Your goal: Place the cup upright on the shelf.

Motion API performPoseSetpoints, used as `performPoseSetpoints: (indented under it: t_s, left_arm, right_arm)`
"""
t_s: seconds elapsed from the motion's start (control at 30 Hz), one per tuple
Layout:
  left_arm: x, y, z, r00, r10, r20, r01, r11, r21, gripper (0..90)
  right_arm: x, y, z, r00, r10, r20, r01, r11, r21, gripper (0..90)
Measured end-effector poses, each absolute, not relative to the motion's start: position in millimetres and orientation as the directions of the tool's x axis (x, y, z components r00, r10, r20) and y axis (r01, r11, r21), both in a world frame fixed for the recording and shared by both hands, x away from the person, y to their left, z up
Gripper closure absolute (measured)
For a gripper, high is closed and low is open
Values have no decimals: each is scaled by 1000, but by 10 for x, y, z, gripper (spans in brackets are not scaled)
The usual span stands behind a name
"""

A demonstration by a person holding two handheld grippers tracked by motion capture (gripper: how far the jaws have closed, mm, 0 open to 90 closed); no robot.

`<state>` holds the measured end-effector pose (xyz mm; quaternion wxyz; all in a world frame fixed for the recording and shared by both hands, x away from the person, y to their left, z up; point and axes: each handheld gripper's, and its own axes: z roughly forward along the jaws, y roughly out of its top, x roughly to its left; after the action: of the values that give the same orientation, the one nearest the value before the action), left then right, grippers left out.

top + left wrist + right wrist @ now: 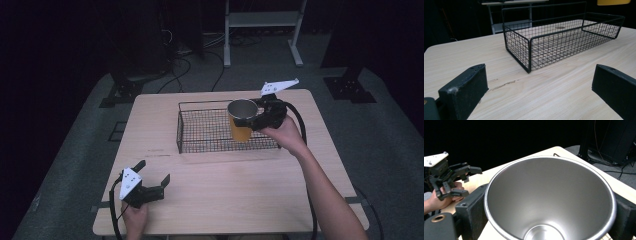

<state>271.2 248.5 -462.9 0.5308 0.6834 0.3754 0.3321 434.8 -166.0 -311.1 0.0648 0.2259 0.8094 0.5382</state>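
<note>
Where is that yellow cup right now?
In the high view, the cup is held by the right gripper above the wire basket's right end.

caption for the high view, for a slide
Right gripper holds an orange cup above a wire basket.

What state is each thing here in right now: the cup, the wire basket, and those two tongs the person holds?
Cup: upright, empty, clamped by the right tongs, held over the basket.
Wire basket: empty, sitting flat on the table.
Right tongs: shut on the cup.
Left tongs: open, holding nothing, low over the near left part of the table.
</note>
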Motion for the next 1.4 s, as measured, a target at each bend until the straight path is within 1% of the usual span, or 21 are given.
performPoseSetpoints:
  t_s: [0.47,0.73,1.0,1.13,1.4]
  left_arm:
    - [2712,2483,-4627,497,866,58,162,-158,974,0]
    - [2712,2485,-4627,498,865,59,162,-159,974,0]
    - [2713,2485,-4628,498,866,56,159,-155,975,0]
    - [2712,2490,-4627,499,865,57,157,-155,975,0]
    - [2713,2490,-4627,499,865,55,157,-153,976,0]
  right_arm:
    - [4598,-1544,-2947,-878,457,138,309,323,895,87]
    - [4703,-1504,-2947,-873,465,147,318,315,894,87]
    - [4880,-1473,-3049,-857,489,161,343,309,887,87]
    - [4991,-1465,-3175,-847,505,170,364,317,876,87]
    - [5107,-1445,-3339,-845,502,182,378,323,867,86]
